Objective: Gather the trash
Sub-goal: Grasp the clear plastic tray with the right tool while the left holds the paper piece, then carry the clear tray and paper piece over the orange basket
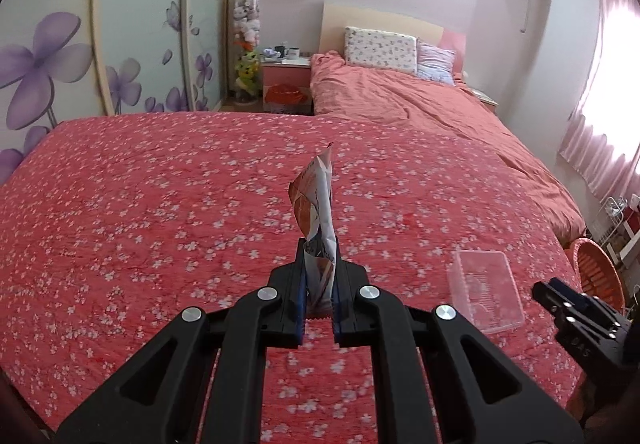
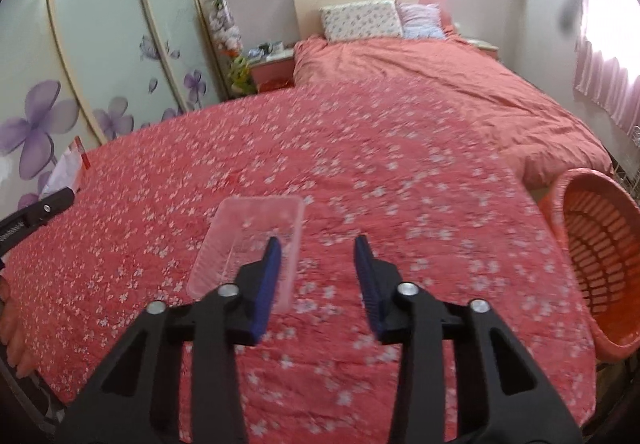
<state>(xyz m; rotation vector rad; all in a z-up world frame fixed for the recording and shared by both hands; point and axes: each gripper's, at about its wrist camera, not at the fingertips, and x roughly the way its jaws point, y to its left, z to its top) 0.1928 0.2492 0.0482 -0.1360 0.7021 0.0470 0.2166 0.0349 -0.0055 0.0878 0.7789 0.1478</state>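
My left gripper (image 1: 319,244) is shut on a crumpled white and orange wrapper (image 1: 316,203) and holds it upright above the red flowered bedspread (image 1: 160,203). A clear plastic tray (image 1: 484,290) lies on the bedspread to its right; it also shows in the right wrist view (image 2: 244,244). My right gripper (image 2: 318,244) is open and empty, with its left finger over the tray's right side. An orange basket (image 2: 596,264) stands at the bed's right edge. The right gripper (image 1: 576,308) shows at the far right of the left wrist view, and the left gripper with its wrapper (image 2: 66,163) at the far left of the right wrist view.
A second bed with a plain pink cover (image 1: 440,115) and pillows lies beyond. A pink nightstand (image 1: 286,75) with cups stands left of it. Flowered wardrobe doors (image 1: 60,55) run along the left. Pink curtains (image 1: 604,123) hang on the right.
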